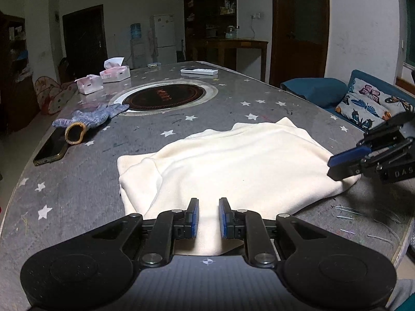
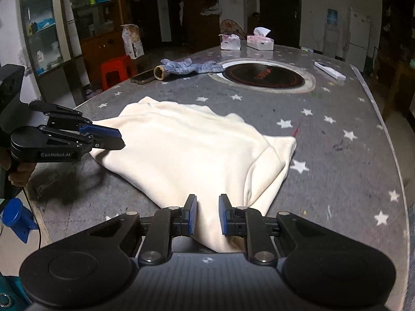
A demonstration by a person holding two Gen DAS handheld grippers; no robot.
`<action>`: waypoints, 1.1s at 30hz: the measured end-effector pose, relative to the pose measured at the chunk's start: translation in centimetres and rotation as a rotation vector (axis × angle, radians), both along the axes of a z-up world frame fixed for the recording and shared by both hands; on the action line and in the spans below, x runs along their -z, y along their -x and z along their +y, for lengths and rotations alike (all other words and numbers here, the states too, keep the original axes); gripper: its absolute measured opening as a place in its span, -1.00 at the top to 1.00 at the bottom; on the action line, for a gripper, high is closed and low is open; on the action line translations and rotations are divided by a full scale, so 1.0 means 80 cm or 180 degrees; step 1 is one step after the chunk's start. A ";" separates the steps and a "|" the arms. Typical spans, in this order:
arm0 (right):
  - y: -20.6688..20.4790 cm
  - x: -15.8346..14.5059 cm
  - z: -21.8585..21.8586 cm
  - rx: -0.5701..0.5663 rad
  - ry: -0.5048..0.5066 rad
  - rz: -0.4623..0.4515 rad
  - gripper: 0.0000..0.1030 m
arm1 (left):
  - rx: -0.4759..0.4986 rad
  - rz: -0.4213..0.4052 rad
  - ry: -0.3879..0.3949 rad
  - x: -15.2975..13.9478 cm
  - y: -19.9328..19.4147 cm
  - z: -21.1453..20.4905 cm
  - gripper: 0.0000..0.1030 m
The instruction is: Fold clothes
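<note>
- In the left wrist view, a knitted glove (image 1: 90, 118) and a phone (image 1: 50, 150) lie at the left of the table (image 1: 77, 186), well apart from the cloth.
- The cream garment (image 1: 233, 163) lies in the centre, its long axis running left to right across the frame.
- The left gripper (image 1: 208, 217), bottom centre, holds the near hem, jaws narrow.
- The right gripper (image 1: 342, 164), at the right edge, pinches the other corner; both look equally near, so the fold probably goes away, toward the far edge.
</note>
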State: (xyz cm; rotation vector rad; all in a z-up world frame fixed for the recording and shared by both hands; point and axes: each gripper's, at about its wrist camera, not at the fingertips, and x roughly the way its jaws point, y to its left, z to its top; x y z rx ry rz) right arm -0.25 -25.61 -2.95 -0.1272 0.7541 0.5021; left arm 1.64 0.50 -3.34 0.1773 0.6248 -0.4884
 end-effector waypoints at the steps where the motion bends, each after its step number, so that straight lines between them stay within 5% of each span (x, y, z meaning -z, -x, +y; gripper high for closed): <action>1: 0.000 0.002 0.000 0.0011 -0.0012 -0.0014 0.69 | -0.0009 0.0014 0.0026 0.001 -0.001 0.001 0.64; 14: -0.010 -0.020 0.009 0.0030 -0.0052 -0.0174 0.68 | -0.0193 0.0197 0.0468 -0.018 -0.024 0.022 0.62; 23: -0.034 0.004 0.016 0.0073 -0.0071 0.0011 0.67 | -0.0319 0.0403 0.0706 -0.015 -0.049 0.040 0.59; 33: -0.033 0.004 0.017 0.0075 -0.0058 0.0008 0.65 | -0.0907 0.0138 0.0568 -0.025 -0.053 0.061 0.57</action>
